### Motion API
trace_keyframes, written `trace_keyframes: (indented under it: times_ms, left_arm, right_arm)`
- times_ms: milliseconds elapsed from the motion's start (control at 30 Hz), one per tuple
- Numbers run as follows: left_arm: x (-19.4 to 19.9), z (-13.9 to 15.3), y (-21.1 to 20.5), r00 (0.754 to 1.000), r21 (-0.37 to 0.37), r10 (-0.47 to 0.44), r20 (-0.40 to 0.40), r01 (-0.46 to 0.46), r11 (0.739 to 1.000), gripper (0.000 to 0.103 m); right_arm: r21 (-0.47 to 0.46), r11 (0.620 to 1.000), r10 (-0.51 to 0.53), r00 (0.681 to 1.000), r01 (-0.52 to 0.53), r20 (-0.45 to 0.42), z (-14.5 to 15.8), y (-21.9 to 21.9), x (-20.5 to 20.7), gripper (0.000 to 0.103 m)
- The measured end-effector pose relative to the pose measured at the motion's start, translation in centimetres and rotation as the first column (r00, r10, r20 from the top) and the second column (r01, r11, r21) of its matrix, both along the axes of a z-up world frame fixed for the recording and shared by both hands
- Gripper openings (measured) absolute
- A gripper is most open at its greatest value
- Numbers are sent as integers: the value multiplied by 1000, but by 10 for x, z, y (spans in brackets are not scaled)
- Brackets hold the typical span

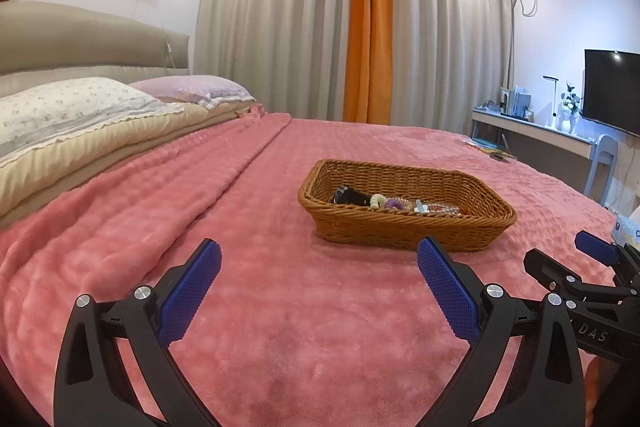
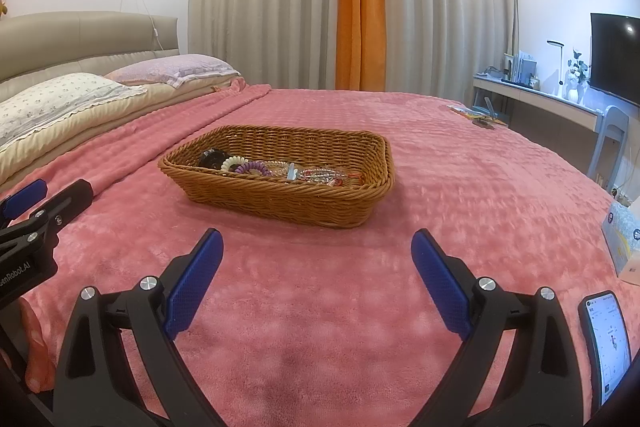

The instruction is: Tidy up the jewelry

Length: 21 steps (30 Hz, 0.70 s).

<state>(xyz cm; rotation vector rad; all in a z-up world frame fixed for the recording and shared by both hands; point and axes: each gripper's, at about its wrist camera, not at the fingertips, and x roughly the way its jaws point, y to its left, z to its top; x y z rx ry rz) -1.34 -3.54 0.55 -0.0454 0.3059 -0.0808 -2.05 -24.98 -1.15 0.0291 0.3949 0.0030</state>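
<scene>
A brown wicker basket (image 1: 400,183) (image 2: 304,143) sits on the pink blanket, ahead of both grippers. Inside lie a black item (image 2: 212,158), a cream coil hair tie (image 2: 233,162), a purple coil hair tie (image 2: 253,169), clear beaded bracelets (image 2: 320,174) and a small pale blue piece (image 2: 292,171). My left gripper (image 1: 319,255) is open and empty, short of the basket's near wall. My right gripper (image 2: 318,245) is open and empty too, just before the basket's near side. Each gripper shows at the edge of the other's view.
Pillows (image 1: 72,107) and a padded headboard (image 1: 80,39) lie to the left. A phone (image 2: 608,339) and a tissue box (image 2: 622,231) rest on the blanket at the right. Small items (image 2: 480,117) lie at the far bed edge. A desk (image 2: 540,99) with a monitor stands beyond.
</scene>
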Motion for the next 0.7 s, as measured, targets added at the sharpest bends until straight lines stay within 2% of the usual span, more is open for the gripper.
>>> trace_keyframes:
  times_ms: [700]
  left_arm:
    - [0, -1, -1, 1000, 2, -2, -3, 2, 1000, 95]
  right_arm:
    - [0, 1000, 0, 1000, 0, -1, 0, 0, 0, 91]
